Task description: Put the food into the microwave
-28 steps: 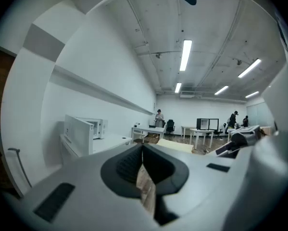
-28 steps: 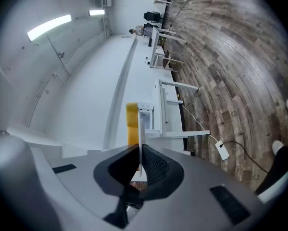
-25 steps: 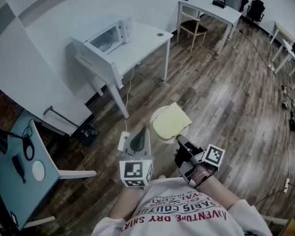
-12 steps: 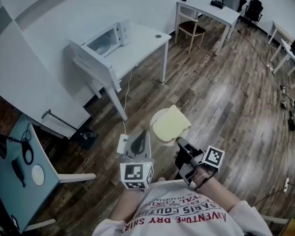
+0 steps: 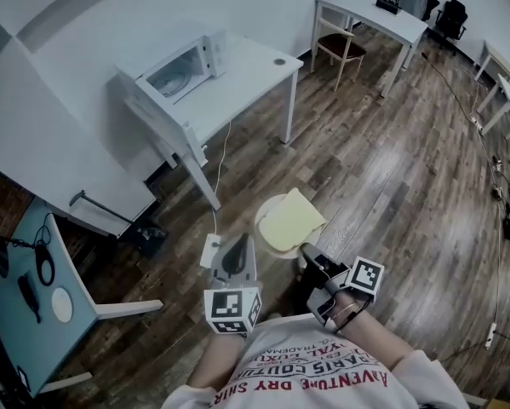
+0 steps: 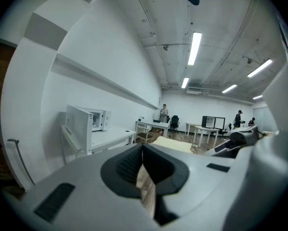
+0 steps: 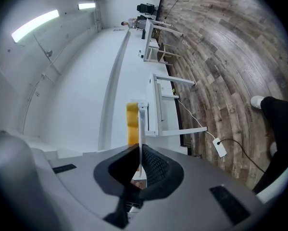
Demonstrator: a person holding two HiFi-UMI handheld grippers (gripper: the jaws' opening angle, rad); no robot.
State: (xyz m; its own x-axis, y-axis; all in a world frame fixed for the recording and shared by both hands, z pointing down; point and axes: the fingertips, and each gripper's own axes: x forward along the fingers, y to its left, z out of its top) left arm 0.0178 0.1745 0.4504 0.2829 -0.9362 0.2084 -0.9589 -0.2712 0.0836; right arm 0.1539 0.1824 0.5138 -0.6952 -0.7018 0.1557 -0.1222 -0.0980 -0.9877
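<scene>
Wood floor [image 5: 391, 186], one microwave [image 5: 182, 66], one plate [image 5: 270, 204]

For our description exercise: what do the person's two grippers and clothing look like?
The left gripper and right gripper have grey bodies with dark inner pads. Each carries a white cube with black square markers. The T-shirt is white with red lettering.
</scene>
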